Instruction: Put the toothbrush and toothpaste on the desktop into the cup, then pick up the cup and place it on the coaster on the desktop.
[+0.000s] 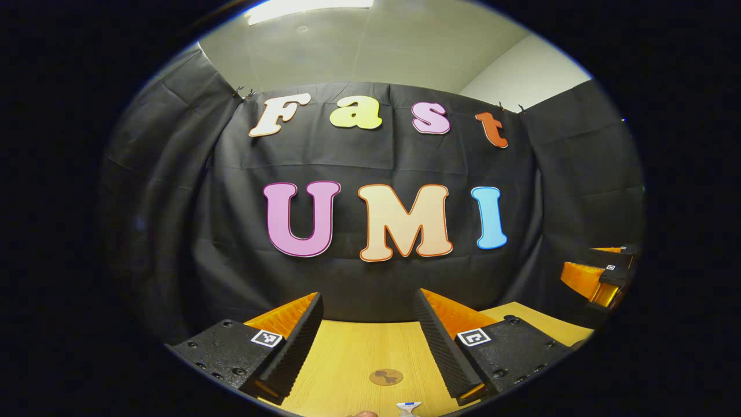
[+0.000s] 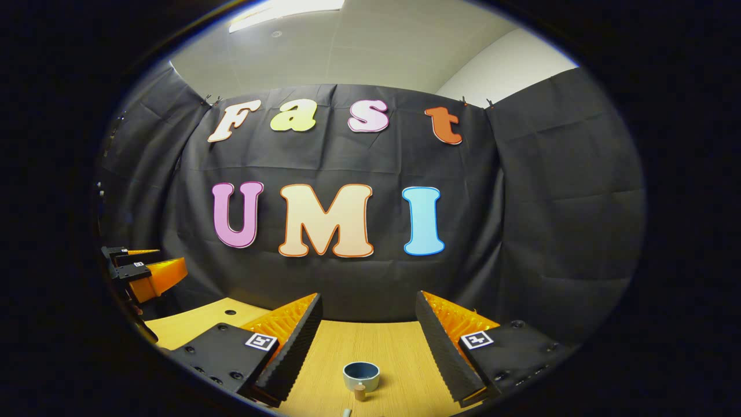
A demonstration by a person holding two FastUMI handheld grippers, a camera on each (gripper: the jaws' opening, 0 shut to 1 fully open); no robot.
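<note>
Here we logged the left gripper at the bottom of the left gripper view, its two fingers spread wide with bare wooden desktop showing between them and nothing held. Low in that gap, near the bottom centre of the frame, we noted a small round brown coaster lying flat on the wood; below it, at the very bottom edge, a small white and blue end of an item that we could not identify for certain. At the right edge of the same view we recorded the right gripper, raised above the desktop. In the right gripper view, its own fingers likewise stood wide apart and empty. Between them, bottom centre, we listed the cup, upright on the desktop, with a small tan cap-like object just in front of it. At the left edge of that view we saw the left gripper.
</note>
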